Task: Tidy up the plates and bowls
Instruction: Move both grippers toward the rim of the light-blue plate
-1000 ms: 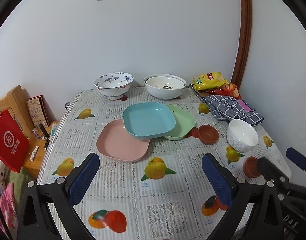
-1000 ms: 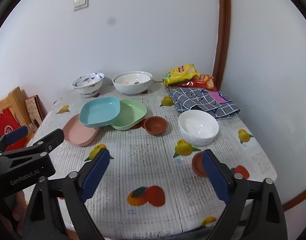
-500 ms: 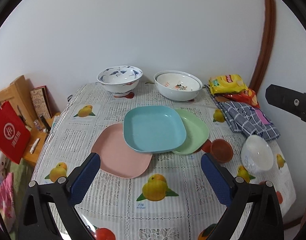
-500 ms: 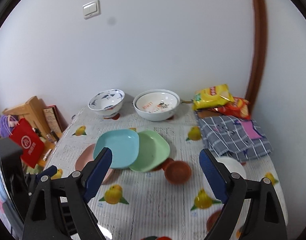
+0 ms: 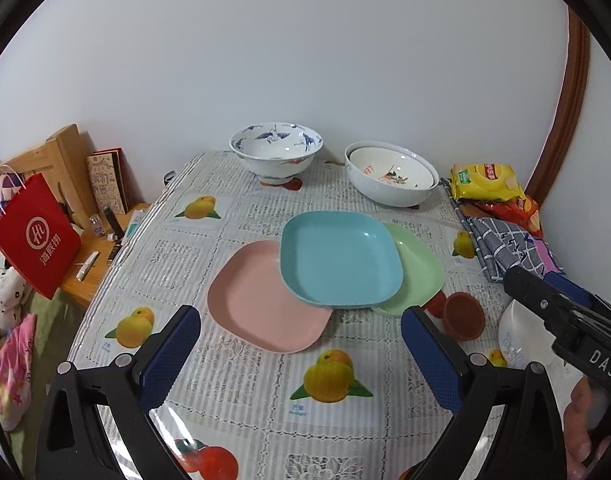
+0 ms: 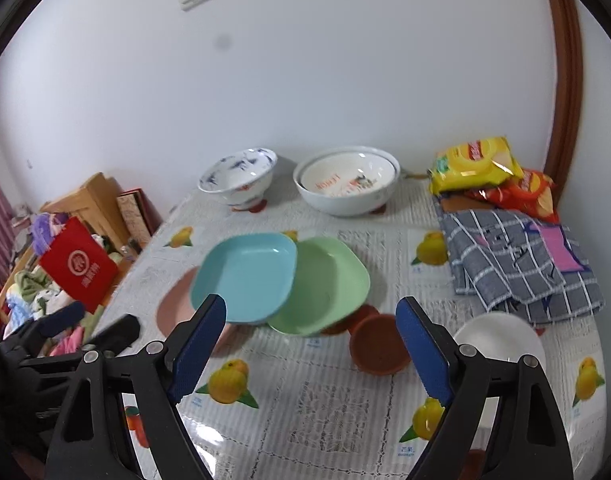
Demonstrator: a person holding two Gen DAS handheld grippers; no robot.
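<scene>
A blue square plate (image 5: 339, 258) lies across a pink plate (image 5: 261, 300) and a green plate (image 5: 419, 264) in the middle of the table. A blue-patterned bowl (image 5: 275, 152) and a large white bowl (image 5: 391, 174) stand at the back. A small brown dish (image 5: 463, 316) and a white bowl (image 6: 499, 342) sit to the right. My left gripper (image 5: 301, 356) is open and empty above the table in front of the pink plate. My right gripper (image 6: 311, 344) is open and empty, near the green plate (image 6: 319, 286) and the brown dish (image 6: 379, 346).
Snack bags (image 5: 487, 182) and a folded checked cloth (image 6: 517, 258) lie at the back right. A red paper bag (image 5: 35, 236) and a wooden shelf (image 5: 61, 160) with clutter stand left of the table. The wall is close behind the bowls.
Both grippers have moved forward and lower, closer to the plates. The right gripper now shows at the right edge of the left wrist view. The dishes have not moved.
</scene>
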